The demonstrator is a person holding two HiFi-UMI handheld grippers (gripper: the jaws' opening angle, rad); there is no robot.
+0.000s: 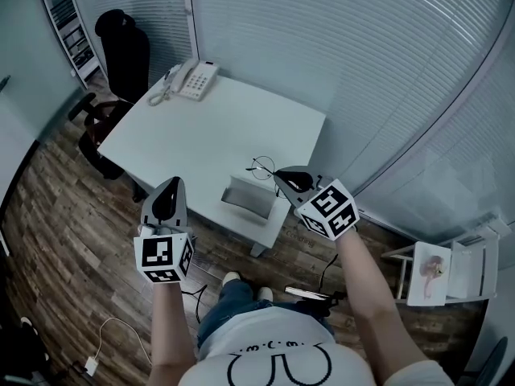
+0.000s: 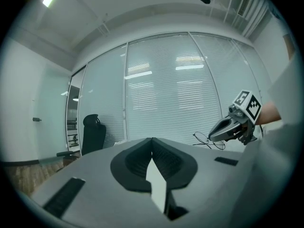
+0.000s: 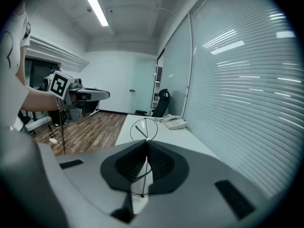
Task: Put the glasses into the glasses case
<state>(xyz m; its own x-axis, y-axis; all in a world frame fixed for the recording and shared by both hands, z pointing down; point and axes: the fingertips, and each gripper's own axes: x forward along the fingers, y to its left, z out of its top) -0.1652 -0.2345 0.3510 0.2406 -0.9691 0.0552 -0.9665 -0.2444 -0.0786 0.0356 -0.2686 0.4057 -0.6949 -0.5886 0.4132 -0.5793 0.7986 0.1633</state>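
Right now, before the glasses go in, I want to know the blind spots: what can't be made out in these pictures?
- The glasses: in the head view, one side is hidden behind the right gripper. In the right gripper view, only one lens ring shows clear of its jaws.
- The glasses case: in the head view it is too small to judge its inside. It is absent from both gripper views.

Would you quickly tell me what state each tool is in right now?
Left tool: closed, nothing between its jaws.
Right tool: closed on the glasses.
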